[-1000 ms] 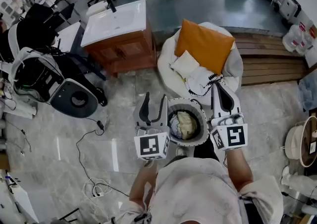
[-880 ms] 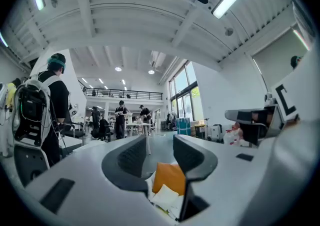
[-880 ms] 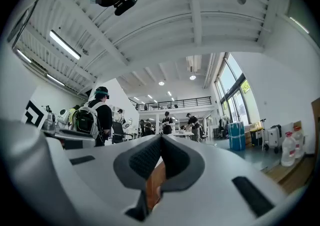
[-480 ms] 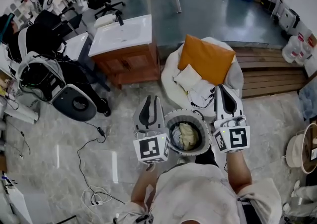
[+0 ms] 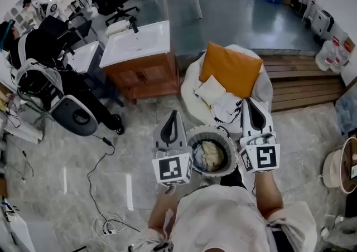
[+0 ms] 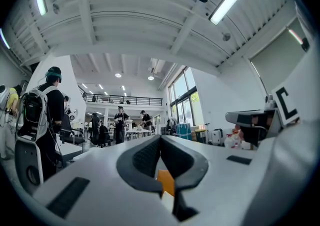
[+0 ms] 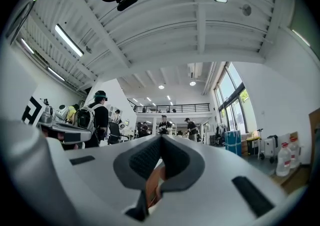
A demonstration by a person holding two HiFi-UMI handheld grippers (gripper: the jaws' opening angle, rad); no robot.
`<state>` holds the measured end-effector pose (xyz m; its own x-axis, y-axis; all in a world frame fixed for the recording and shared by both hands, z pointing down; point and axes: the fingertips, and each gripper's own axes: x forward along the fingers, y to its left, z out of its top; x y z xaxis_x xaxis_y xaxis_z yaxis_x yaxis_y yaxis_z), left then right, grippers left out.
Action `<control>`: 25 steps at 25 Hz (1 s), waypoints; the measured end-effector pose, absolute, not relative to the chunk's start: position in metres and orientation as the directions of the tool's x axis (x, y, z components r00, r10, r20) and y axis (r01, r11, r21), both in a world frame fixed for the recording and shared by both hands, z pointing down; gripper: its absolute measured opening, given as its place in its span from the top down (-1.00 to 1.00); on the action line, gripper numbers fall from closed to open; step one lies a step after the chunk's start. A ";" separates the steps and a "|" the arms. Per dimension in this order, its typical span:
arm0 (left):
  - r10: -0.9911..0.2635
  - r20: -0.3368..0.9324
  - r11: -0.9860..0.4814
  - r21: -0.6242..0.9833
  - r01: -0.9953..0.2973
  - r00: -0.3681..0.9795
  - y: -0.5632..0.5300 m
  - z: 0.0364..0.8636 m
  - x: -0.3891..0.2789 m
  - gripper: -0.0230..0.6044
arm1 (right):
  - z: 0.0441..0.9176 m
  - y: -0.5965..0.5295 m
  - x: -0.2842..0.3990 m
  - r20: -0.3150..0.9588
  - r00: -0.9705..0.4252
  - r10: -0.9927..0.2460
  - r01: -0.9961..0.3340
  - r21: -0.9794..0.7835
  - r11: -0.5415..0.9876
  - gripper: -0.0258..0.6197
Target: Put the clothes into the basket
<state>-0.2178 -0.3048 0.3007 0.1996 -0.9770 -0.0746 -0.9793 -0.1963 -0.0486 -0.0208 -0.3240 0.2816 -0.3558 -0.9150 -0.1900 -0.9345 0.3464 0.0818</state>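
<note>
A round white basket [image 5: 224, 136] stands on the floor just in front of the person, with a cream cloth [image 5: 210, 154] and a bluish one inside. My left gripper [image 5: 173, 113] hovers at the basket's left rim, shut with nothing between its fingers; its view shows the dark pads [image 6: 148, 155] meeting. My right gripper [image 5: 247, 101] hangs at the basket's right rim, also shut and empty, pads [image 7: 146, 157] together. Beyond the basket a white cloth with black trim [image 5: 228, 106] lies on a white round seat [image 5: 189, 72], next to a white pillow [image 5: 211, 88] and an orange cushion [image 5: 231, 69].
A wooden vanity with a white sink [image 5: 136, 39] stands at the left behind the seat. Black bags and gear [image 5: 44, 78] crowd the far left, and cables [image 5: 106, 150] trail over the floor. Wooden steps [image 5: 301, 75] run at the right, a pale round tub [image 5: 337, 164] at the right edge.
The left gripper's jaws have closed from wide open to shut, with nothing between them. Both grippers have risen a little beside the basket.
</note>
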 end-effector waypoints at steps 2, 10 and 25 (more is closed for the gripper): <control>-0.976 -0.077 -0.200 -0.050 -0.979 0.203 -0.304 0.301 -0.218 0.91 | 0.282 -0.323 -0.023 -0.190 -0.359 -0.914 -0.933 0.093 0.348 0.96; -0.974 -0.078 -0.212 -0.040 -0.976 0.214 -0.301 0.303 -0.213 0.91 | 0.281 -0.317 -0.024 -0.182 -0.374 -0.909 -0.926 0.120 0.357 0.96; -0.964 -0.082 -0.253 -0.029 -0.967 0.255 -0.298 0.306 -0.201 0.91 | 0.287 -0.308 -0.014 -0.170 -0.352 -0.921 -0.934 0.130 0.333 0.96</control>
<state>-0.2010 -0.2979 0.3056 0.2546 -0.9635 -0.0825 -0.9670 -0.2531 -0.0290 -0.0145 -0.3076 0.2873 -0.3515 -0.9206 -0.1700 -0.9341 0.3327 0.1295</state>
